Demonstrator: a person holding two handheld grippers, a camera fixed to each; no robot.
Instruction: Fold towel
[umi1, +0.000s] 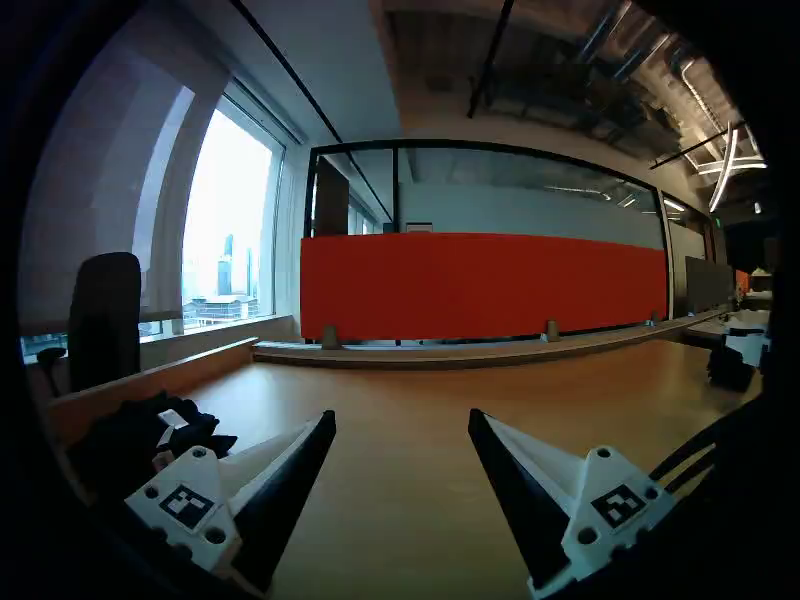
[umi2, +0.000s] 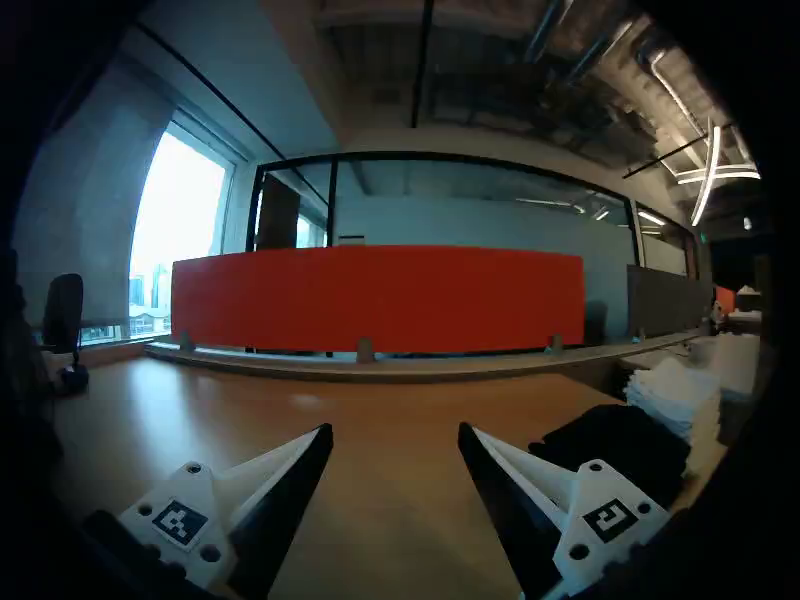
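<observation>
**Jaws released on both sides**

Left gripper view: the left gripper (umi1: 400, 414) hangs low over the wooden desk (umi1: 560, 385), jaws spread wide with nothing between them. A crumpled black cloth (umi1: 130, 435) lies on the desk to the left of its left finger, in front of a black chair (umi1: 103, 315). An orange partition (umi1: 480, 285) runs along the desk's far edge.

Right gripper view: the right gripper (umi2: 394, 428) is likewise spread and empty above the desk. A black towel (umi2: 620, 440) lies on the desk, partly hidden behind the right finger. A stack of white towels (umi2: 680, 390) sits just behind it.
</observation>
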